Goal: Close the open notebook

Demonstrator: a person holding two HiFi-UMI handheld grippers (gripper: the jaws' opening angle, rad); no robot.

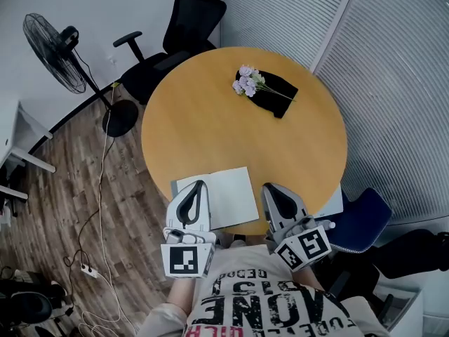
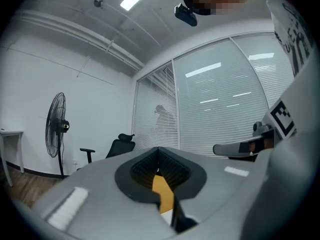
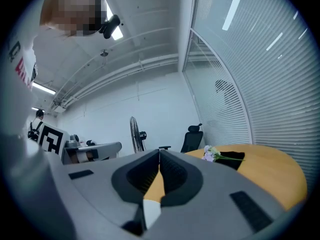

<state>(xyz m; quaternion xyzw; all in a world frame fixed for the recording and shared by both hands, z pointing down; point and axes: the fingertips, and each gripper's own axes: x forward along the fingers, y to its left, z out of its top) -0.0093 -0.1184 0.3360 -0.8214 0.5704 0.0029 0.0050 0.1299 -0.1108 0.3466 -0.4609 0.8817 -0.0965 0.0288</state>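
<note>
notebook lies at the near rim of the round wooden table, right in front of you, with a white page facing up and a grey edge along its left side. your left gripper reaches over the notebook's left part; in the left gripper view its jaws are clenched tip to tip with nothing between them. your right gripper sits just beside the notebook's right edge, over the table rim, and the right gripper view shows its jaws pressed together too, empty.

the far side of the table holds a small bunch of pale purple flowers lying on a black cloth, well apart from the notebook. a pale sheet pokes out at the rim near your right gripper; you cannot tell what it is. around the table stand a black office chair, a pedestal fan, and a blue chair close to your right side. a cable runs across the wood floor to a power strip.
</note>
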